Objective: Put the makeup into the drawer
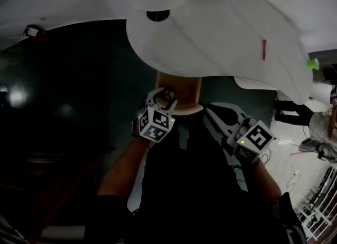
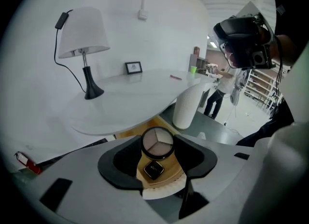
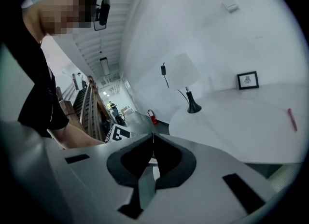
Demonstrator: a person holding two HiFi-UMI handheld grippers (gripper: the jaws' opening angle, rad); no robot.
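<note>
Two tongs, one in each of the person's hands. The left tongs (image 2: 157, 147) grip one round makeup compact (image 2: 157, 141), its three pale shades showing through the lid. The pads press it from both sides. The right tongs (image 3: 153, 138) are closed with nothing between them, held off to the right, apart from the drawer.

The compact hangs just above one open wooden drawer (image 2: 170, 169), which juts out from under the near edge of a white round tabletop (image 2: 145, 97). Inside the drawer lies one small black square case (image 2: 153, 169), directly below the held compact. The drawer's white ribbed front (image 2: 161, 190) is nearest the tongs.

On the tabletop there are four things, one of each. A white-shaded lamp (image 2: 82, 37) on a black stem stands near the left edge. A small black picture frame (image 2: 133, 67) stands at the back edge. A pink pen (image 1: 264, 49) lies flat towards the right side. A green cup (image 1: 313, 64) sits at the far right edge. All are well apart from the drawer.

The tabletop's rim overhangs the back of the drawer. One white ribbed pedestal (image 2: 187, 105) stands under the tabletop, just right of the drawer. One small red object (image 2: 26, 162) lies low at the left, too small to identify.
</note>
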